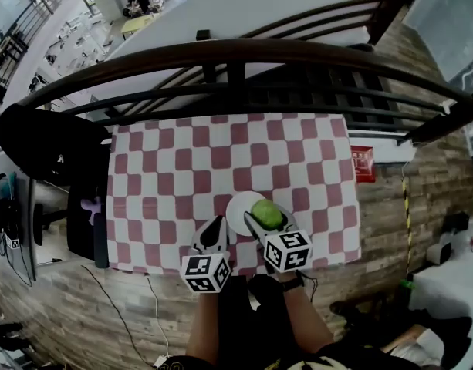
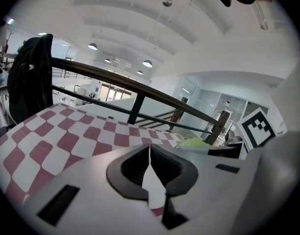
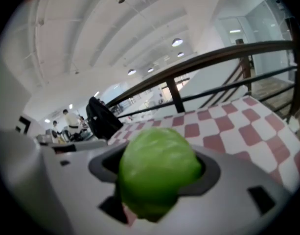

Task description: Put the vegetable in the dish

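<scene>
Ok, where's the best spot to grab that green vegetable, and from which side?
Across its widest middle, pads on opposite sides, coming in from your own side. The vegetable is a smooth round ball, so narrower spots would likely slip. The right gripper holds it that way.

You worked at a table under a red-and-white checked cloth (image 1: 182, 168), set against a dark wooden railing (image 1: 236, 52). The floor (image 1: 421, 183) around you was brick-patterned. A black jacket (image 1: 43, 141) hung at your left. Round ceiling lamps (image 2: 92, 46) glowed under a white vaulted ceiling (image 2: 140, 13).
</scene>
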Motion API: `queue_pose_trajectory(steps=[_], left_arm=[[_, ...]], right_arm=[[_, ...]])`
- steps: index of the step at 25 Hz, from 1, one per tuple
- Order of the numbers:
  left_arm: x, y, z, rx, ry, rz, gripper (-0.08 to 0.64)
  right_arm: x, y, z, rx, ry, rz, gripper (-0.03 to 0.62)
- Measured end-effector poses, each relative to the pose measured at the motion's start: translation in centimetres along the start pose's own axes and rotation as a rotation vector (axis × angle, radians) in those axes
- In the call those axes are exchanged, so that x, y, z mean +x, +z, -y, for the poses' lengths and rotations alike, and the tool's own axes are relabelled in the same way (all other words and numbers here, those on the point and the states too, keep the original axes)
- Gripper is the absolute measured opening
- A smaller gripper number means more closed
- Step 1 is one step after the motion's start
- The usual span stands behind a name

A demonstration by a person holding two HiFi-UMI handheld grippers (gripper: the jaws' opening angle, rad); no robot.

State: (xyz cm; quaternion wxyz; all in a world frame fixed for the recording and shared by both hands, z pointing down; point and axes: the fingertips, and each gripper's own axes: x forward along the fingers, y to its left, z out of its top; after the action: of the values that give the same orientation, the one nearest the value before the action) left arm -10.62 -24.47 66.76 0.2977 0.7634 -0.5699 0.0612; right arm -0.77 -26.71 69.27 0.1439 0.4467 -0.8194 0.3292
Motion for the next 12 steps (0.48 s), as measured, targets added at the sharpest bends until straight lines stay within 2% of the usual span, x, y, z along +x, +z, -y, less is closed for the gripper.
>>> queue_pose_trajectory(steps=[7, 12], left_arm=[[1.1, -2.5, -3.2, -0.065, 0.016, -0.049, 0.031], [1.1, -3.0, -4.3, -0.083, 0.026, -0.058, 0.029]], right_arm=[[4.3, -5.7, -0.7, 0.054, 0.068, -0.129, 0.321], [6.3, -8.0, -1.2, 0.053, 0.07, -0.176, 0.319]])
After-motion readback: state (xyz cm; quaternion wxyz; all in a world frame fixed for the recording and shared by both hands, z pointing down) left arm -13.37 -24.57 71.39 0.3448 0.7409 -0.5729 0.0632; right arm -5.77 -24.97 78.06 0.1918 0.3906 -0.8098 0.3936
